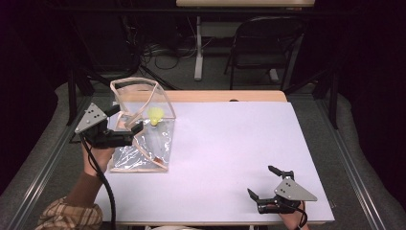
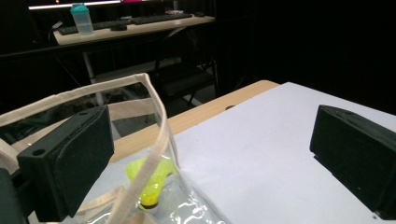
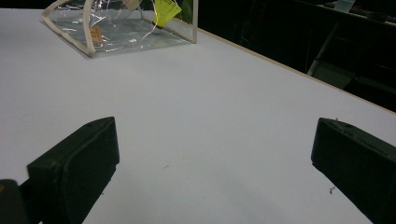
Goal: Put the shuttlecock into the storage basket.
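White bench [image 1: 230,158], mostly bare. At far left, clear plastic bag [image 1: 143,143] with cream trim, mouth propped up and open; inside, at the far end, yellow shuttlecock [image 1: 155,116], apparently already packed. Left claw [image 1: 125,125] at the bag's near-left edge, jaws spread wide, one inside the rim and nothing pinched. Right claw [image 1: 262,183] at the near right, well apart from the bag, jaws wide and empty. Loading judged done; closing or handing off the bag seemingly left.
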